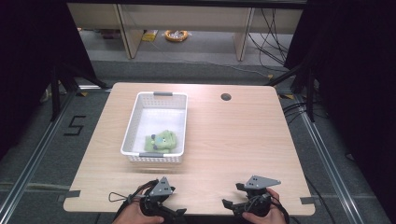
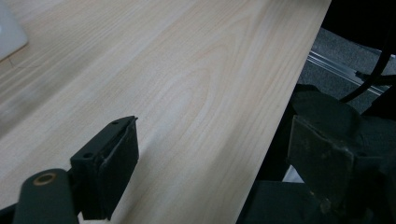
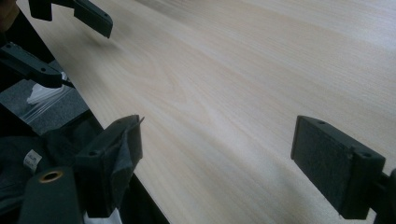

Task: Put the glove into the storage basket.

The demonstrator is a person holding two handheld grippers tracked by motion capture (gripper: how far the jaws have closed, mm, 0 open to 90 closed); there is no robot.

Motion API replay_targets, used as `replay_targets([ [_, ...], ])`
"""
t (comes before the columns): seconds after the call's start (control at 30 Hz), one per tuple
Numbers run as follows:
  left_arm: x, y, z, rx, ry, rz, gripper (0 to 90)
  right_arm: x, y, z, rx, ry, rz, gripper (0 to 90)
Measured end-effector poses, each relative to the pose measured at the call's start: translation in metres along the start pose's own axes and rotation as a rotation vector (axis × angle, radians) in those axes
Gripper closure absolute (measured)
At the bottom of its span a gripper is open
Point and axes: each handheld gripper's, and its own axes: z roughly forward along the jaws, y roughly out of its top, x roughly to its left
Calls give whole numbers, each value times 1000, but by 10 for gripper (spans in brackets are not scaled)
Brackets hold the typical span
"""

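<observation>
A white plastic slatted basket [image 1: 138, 122] sits left of centre on the pale wood-grain table [image 1: 233, 140], its long side running away from the person, and a small green plush toy [image 1: 162, 141] lies inside it at the near end, close to the near wall. That spot keeps the toy within easy reach of either hand, and the basket's walls keep it from sliding about. Both tools rest at the near edge of the table, well apart from the basket, which reads as a neutral, ready posture rather than a reach. The left gripper [image 1: 173, 212] has its jaws spread wide with nothing between them; in its own view the bare table and the table's edge lie in the gap, and a white corner of the basket shows at the upper left. The right gripper [image 1: 232, 197] is likewise wide apart and empty, its jaws framing plain wood. Holding both open and low probably leaves either free to go for the toy or steady the basket.
</observation>
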Motion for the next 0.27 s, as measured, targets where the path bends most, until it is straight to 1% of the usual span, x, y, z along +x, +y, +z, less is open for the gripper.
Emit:
replay_targets([
  [0.03,0,0,0,-10,-9,8,158,0,0,0,0,0,0,172],
  [0.07,0,0,0,-13,-11,-13,158,0,0,-1,2,-10,0,172],
  [0.1,0,0,0,-10,-7,-12,158,1,0,-1,6,-7,16,172],
  [0.13,1,0,0,-12,-3,-11,158,-1,0,-1,1,-14,-14,172],
  [0.17,1,0,0,-14,0,-12,158,1,0,0,5,7,16,172],
  [0.2,1,0,0,-18,0,-3,158,-1,0,0,-7,3,2,172],
  [0.23,1,0,0,-19,0,1,158,0,-1,0,-9,6,14,172],
  [0.27,2,1,0,-18,-1,2,158,-2,0,0,-6,-5,-4,172],
])
